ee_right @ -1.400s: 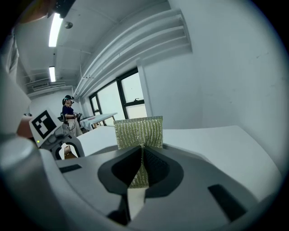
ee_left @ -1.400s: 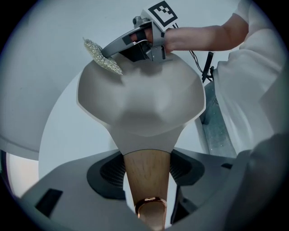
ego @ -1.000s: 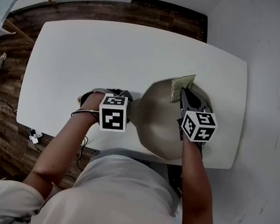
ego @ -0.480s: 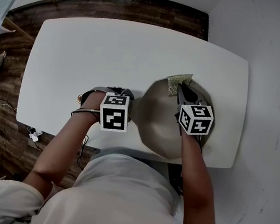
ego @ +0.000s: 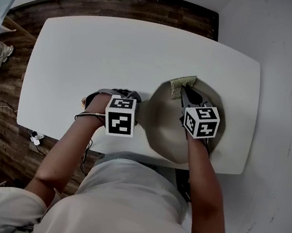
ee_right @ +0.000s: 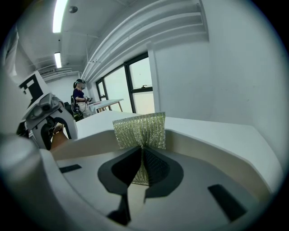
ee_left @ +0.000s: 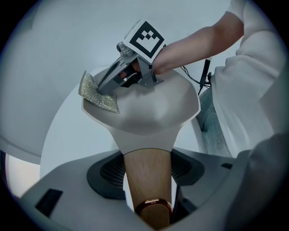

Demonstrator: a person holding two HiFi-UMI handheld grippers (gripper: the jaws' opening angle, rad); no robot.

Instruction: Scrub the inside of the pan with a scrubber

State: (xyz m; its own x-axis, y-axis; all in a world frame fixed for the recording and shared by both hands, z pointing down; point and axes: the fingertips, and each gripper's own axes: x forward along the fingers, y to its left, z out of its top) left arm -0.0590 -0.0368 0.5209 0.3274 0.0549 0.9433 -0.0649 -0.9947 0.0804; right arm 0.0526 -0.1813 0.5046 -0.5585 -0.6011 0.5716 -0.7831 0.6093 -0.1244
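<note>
A beige pan [ego: 162, 118] with a wooden handle [ee_left: 146, 178] lies on the white table [ego: 90, 55] near its front edge. My left gripper [ego: 131, 103] is shut on the handle, its jaws pressed to both sides of the wood. My right gripper [ego: 184, 94] reaches into the pan from the front and is shut on a green mesh scrubber [ego: 180, 84]. The scrubber [ee_left: 97, 92] presses against the pan's far inner wall near the rim. In the right gripper view the scrubber [ee_right: 140, 131] sticks up between the closed jaws.
The table's right edge [ego: 255, 103] runs close to a white wall. Wood floor [ego: 4, 107] shows to the left and behind. A person [ee_right: 80, 97] stands far off by the windows in the right gripper view.
My right gripper and the scrubber have slid leftward along the pan's far wall. The left gripper still holds the handle in the same place.
</note>
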